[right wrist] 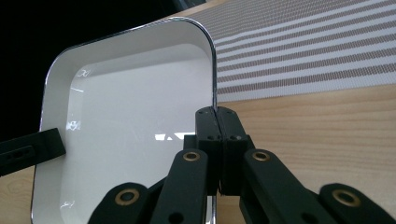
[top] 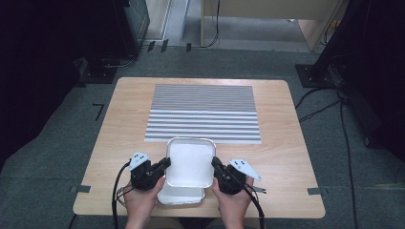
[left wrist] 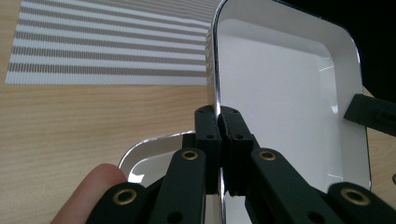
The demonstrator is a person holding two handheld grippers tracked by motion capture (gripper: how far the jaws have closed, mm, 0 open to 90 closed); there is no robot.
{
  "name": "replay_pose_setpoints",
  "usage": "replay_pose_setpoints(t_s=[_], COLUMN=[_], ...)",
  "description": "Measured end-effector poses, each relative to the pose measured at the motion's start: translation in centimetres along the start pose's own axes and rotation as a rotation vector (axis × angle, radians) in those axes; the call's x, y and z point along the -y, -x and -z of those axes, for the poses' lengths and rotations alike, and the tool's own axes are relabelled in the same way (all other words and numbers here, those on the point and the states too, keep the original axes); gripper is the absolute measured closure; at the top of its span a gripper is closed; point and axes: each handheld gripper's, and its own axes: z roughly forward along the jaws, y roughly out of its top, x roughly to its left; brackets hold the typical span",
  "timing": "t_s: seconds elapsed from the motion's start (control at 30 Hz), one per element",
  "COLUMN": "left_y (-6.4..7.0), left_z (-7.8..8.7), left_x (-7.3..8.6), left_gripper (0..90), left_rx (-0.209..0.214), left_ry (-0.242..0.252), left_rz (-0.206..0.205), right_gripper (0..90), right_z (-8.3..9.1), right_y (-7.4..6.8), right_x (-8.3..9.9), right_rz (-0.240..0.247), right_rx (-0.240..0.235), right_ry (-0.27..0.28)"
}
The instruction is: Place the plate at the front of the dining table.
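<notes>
While looking down from the high view, found the upper tray at the table's 6 o'clock edge, raised over the lower tray and overlapping it, short of the striped mat at 12 o'clock. Saw the left gripper at the tray's 9 o'clock rim and the right gripper at its 3 o'clock rim. Noted both hands low, forearms coming in from 6 o'clock, tools angled inward.

In the left gripper view, saw the jaws clenched on the thin rim, the white basin towards 2 o'clock, the lower tray's corner beneath at 7 o'clock, a fingertip beside the linkage.

In the right gripper view, found the same: jaws clamped on the rim, the basin towards 10 o'clock.

Judged the step a two-sided lift towards the mat. Called for matched height and pace on both sides, no pulling apart, and a level set-down before letting go.
</notes>
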Motion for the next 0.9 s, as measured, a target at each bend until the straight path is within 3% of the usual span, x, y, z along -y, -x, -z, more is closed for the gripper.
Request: replay_pose_setpoints(t_s=[0.27,0.5,0.8,0.9], left_y=[0.1,-0.1,-1.0,-1.4], left_z=[-1.3,-2.9,-6.0,-6.7], left_x=[-2.3,-4.2,-6.6,-7.2], left_gripper=[88.2,88.0,88.2,88.3], left_rx=[0.013,0.032,-0.003,-0.003], left_ry=[0.010,0.023,0.005,0.001], left_rz=[-0.005,0.018,0.031,0.043], right_gripper=[90.0,90.0,90.0,90.0], right_z=[-0.7,-2.0,-5.5,-6.4], right_y=[0.2,0.7,2.0,2.1], right_x=[-2.4,-4.7,-7.0,-7.7], right_rz=[0.024,0.035,0.019,0.034], right_rx=[0.005,0.013,0.006,0.005], right_ry=[0.023,0.039,0.025,0.015])
